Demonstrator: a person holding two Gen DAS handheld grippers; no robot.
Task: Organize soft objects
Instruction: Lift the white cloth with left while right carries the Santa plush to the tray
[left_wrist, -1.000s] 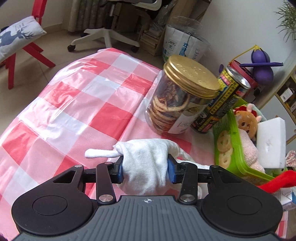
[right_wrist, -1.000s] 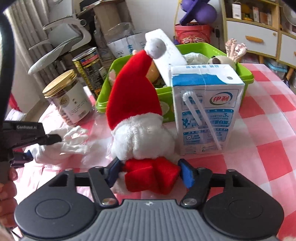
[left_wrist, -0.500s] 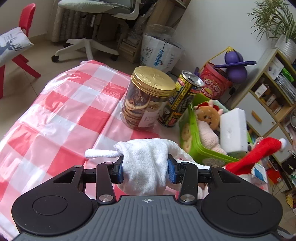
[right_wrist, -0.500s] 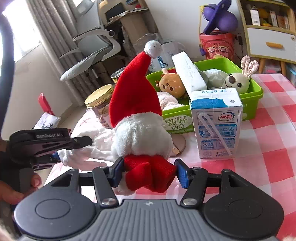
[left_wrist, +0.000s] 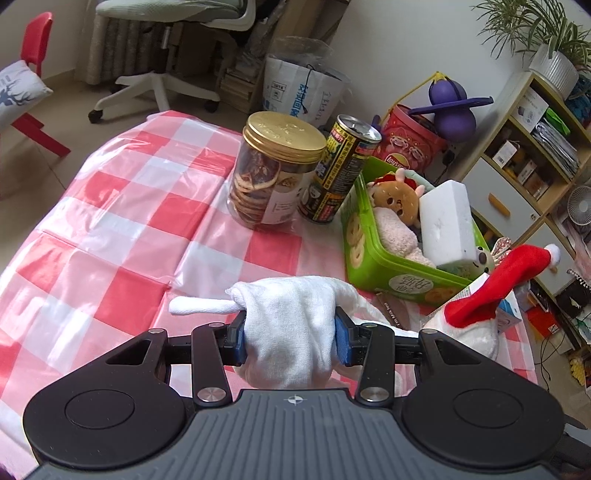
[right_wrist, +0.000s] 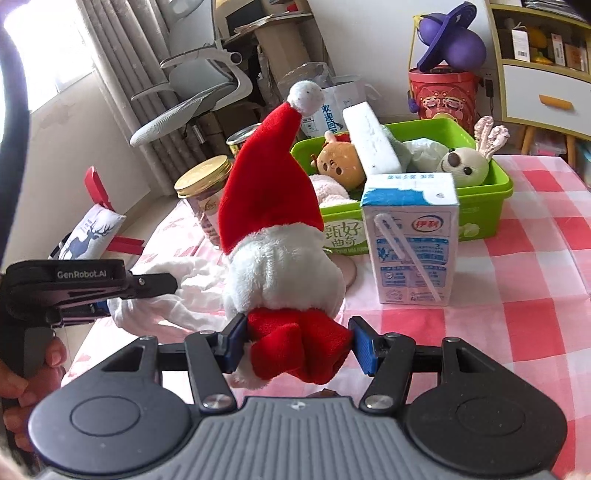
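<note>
My left gripper (left_wrist: 290, 339) is shut on a white cloth glove (left_wrist: 291, 321), held above the checked tablecloth; one glove finger sticks out to the left. My right gripper (right_wrist: 297, 343) is shut on the red lower part of a Santa plush (right_wrist: 273, 229), whose red hat points up. The plush also shows at the right of the left wrist view, as Santa plush (left_wrist: 495, 284). A green basket (right_wrist: 480, 206) behind holds a brown doll, a pink towel, a white sponge block and a rabbit plush. In the right wrist view the left gripper (right_wrist: 155, 286) and glove (right_wrist: 177, 291) sit at the left.
A gold-lidded jar (left_wrist: 275, 170) and a tall can (left_wrist: 340, 170) stand left of the basket (left_wrist: 354, 251). A milk carton (right_wrist: 412, 236) stands in front of the basket. A person's hand (right_wrist: 33, 384) grips the left tool. Shelves, an office chair and a red chair surround the table.
Both grippers rose and drew back with their loads; the glove and the Santa plush came off the table, and more of the basket and room came into view.
</note>
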